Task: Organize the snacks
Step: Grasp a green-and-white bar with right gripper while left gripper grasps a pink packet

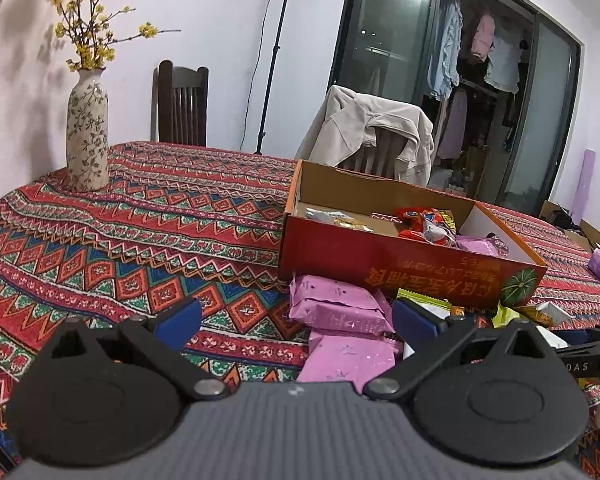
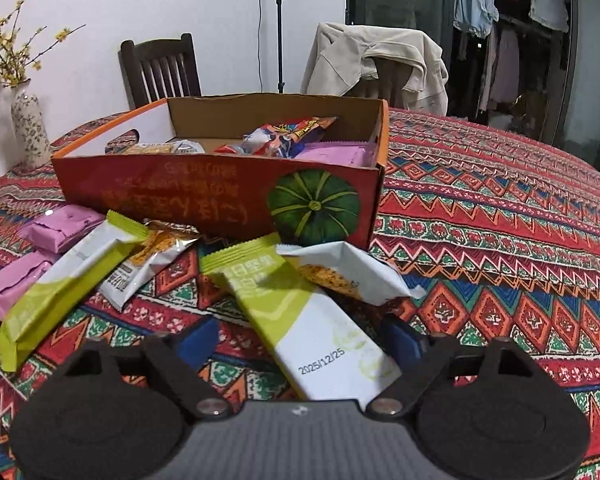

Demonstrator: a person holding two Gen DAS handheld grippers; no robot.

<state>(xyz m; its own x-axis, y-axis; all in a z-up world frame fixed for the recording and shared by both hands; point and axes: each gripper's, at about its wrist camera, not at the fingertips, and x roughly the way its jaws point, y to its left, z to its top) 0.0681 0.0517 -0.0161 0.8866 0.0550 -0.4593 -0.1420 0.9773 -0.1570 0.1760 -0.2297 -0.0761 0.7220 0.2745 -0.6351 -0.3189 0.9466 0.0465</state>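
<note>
Straddling the green-and-white bar [image 2: 300,316] near the box [image 2: 220,196] with my right gripper [image 2: 300,344], pads wide, not pressing.
Risk: right pad catches the white packet [image 2: 352,276] overlapping it; left gripper [image 1: 296,320] idles open over pink packets [image 1: 336,304].

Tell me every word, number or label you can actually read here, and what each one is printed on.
"2025/12/25": white end of the green-and-white snack bar lying between the right gripper pads.
Large green characters on that bar's green end: partly shaded, not readable.
Yellow lines of characters on the orange box front, beside its pumpkin picture: upside down and blurred, not readable.
"OAS": letters on a black part at the right edge of the left wrist view; the start is cut off.
</note>
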